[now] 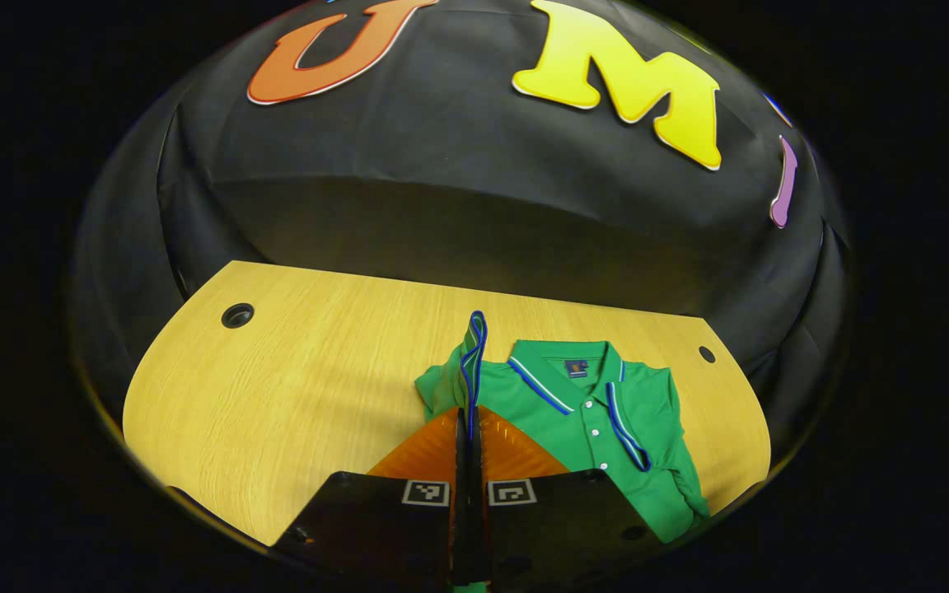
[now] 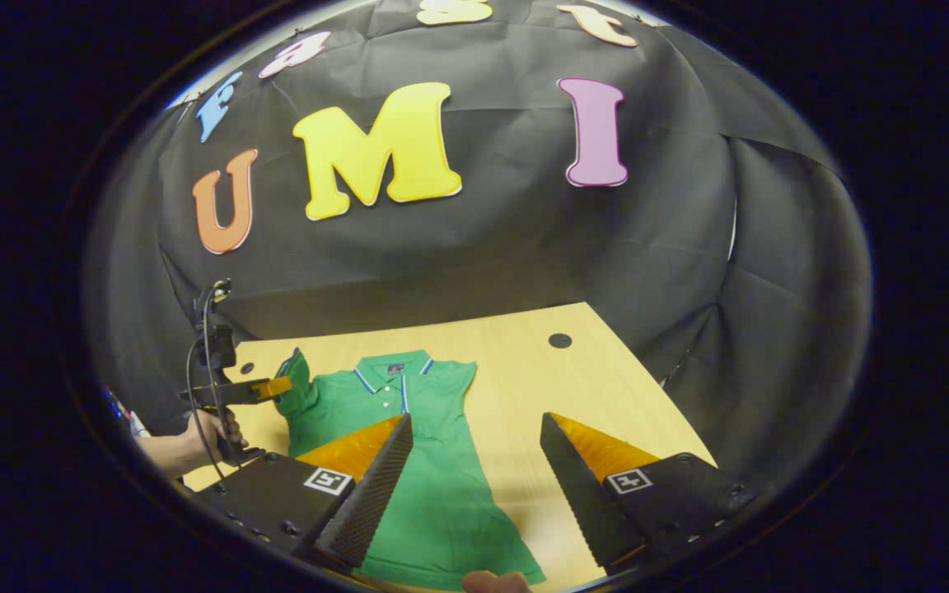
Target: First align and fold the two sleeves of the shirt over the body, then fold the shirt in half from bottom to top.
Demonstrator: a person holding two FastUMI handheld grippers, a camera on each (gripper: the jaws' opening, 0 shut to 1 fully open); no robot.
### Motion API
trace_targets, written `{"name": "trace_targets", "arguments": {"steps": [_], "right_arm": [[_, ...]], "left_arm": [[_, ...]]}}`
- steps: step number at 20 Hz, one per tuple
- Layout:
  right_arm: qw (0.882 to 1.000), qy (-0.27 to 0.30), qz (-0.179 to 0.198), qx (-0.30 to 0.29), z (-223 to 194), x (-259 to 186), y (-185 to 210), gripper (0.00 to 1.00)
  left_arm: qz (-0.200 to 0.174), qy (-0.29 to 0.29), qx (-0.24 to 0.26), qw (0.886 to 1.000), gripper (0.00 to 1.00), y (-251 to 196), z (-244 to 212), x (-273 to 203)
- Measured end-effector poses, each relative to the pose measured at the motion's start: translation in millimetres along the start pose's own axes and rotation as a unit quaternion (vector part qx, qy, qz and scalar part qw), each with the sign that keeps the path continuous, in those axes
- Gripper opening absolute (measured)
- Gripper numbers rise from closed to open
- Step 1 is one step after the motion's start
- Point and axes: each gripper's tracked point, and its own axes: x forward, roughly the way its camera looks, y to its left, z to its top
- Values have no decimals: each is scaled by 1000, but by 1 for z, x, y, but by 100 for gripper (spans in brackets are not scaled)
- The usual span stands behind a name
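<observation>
Left gripper [image 1: 469, 412], held in a hand [image 2: 211, 432] at the table's [image 1: 293, 371] left side, pinches the lifted sleeve [image 1: 473, 350] of the green shirt [image 2: 433, 461]. Right gripper [image 2: 474, 461] hovers wide open and empty above the shirt's near part.

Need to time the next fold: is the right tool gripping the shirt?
No, the right tool hangs open above the green shirt, fingers spread apart.

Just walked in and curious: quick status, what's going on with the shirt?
Left tool shut on the sleeve, lifting it. Right tool open, above the green shirt. Other sleeve already folded in. Wooden table, nothing in the way.
</observation>
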Motion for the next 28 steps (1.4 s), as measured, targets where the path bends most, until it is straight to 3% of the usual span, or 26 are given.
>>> {"name": "trace_targets", "arguments": {"steps": [7,11,13,14,17,18,22,26,28], "right_arm": [[999,-11,-28,28,-3,-17,-37,96],[998,-11,-44,37,-5,-25,-57,96],[998,-10,-44,38,-6,-24,-61,96],[998,-8,-43,38,-5,-23,-61,96],[999,-7,-30,32,-4,-21,-53,92],[999,-7,-29,23,-5,-19,-49,92],[999,-19,0,-29,1,-15,-30,96],[997,-33,39,-59,4,-18,-15,96],[995,-33,61,-69,0,-20,-11,96]], "left_arm": [[-21,16,27,999,4,-73,-3,18],[-24,39,15,999,5,-99,-22,29],[-27,48,9,998,11,-109,-29,32],[-31,52,7,998,19,-114,-31,31],[-29,45,16,998,60,-121,-28,22],[-25,35,22,999,86,-119,-24,17],[-2,-10,60,998,94,-108,-2,-11],[2,-40,64,997,100,-105,11,-54],[5,-50,67,996,97,-98,12,-81]]}}
